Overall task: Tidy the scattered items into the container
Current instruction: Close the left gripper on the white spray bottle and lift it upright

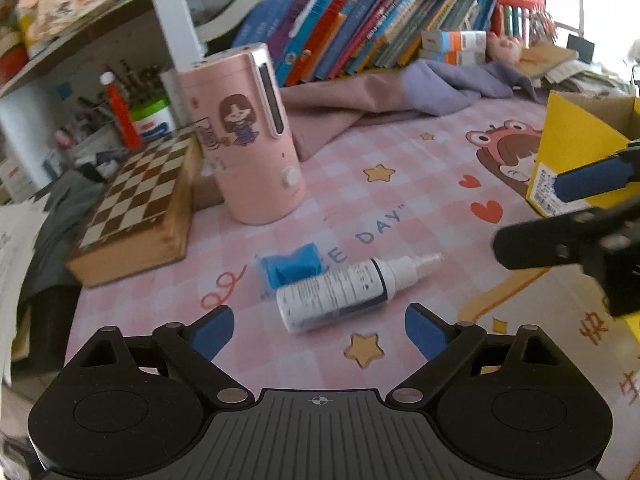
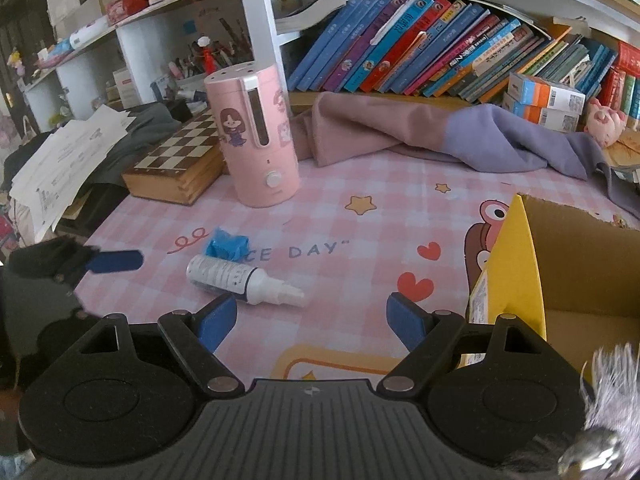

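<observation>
A white spray bottle [image 1: 344, 290] [image 2: 240, 280] lies on its side on the pink checked mat, nozzle to the right. A crumpled blue wrapper [image 1: 290, 266] [image 2: 226, 246] touches its far side. My left gripper [image 1: 320, 330] stands open just in front of the bottle, whose base lies between the blue pads [image 1: 212, 332] without touching them. My right gripper [image 2: 308, 318] is open too, with nothing in it, a little to the right of the bottle's nozzle. The yellow cardboard box [image 2: 532, 264] [image 1: 576, 152] stands open at the right.
A pink cylindrical appliance [image 1: 248, 136] [image 2: 256, 136] and a wooden chessboard box [image 1: 136, 208] [image 2: 180, 164] stand behind the bottle. Pink and purple cloth [image 2: 400, 132] lies along a row of books [image 2: 440, 52]. Papers [image 2: 60, 164] hang over the left edge.
</observation>
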